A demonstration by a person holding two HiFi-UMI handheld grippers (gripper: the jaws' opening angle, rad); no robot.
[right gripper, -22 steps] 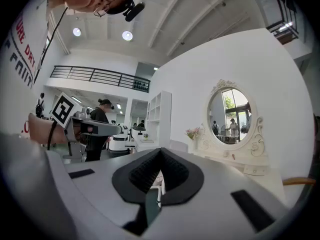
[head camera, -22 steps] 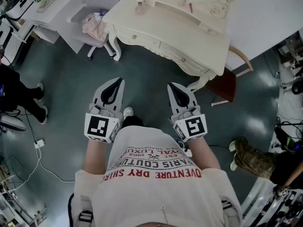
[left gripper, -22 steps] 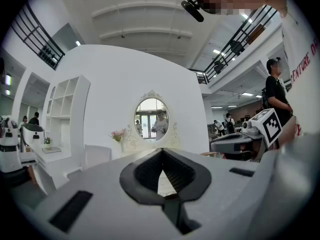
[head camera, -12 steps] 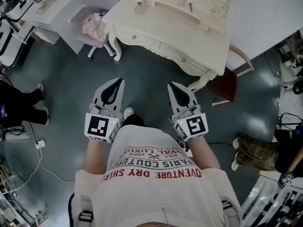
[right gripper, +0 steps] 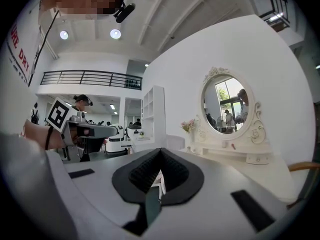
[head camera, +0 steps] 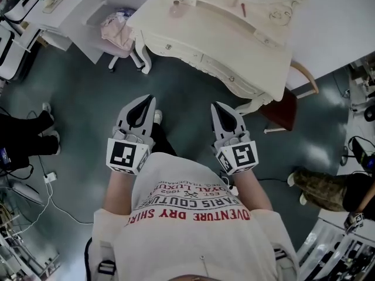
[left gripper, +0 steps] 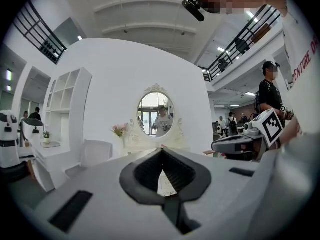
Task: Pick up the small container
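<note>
Head view had the left gripper clenched, tips meeting, nothing between them. The right gripper was pinched together the same way and empty, as its own view confirmed. Both were held level in front of the person's white shirt, side by side and apart, noses aimed at the dressing table.

A wide strip of bare grey-green floor separated them from the table's scalloped front edge, and one of the person's shoes poked out just beside the left gripper.

The table's curved leg marked the left limit, with a white chair carrying a pink cloth beyond it. A red-brown seat sat tucked by the table's right corner. A white cable trailed over the floor well to the left.

The small container showed in the right gripper view as a pale little pot on the table's shelf under the oval mirror, just beside a red stick, well apart from both grippers.

Upside down on the shirt, "ADVENTURE DRY" and "PARIS COUTURE" were legible. Each marker cube bore only a black-and-white square pattern.
</note>
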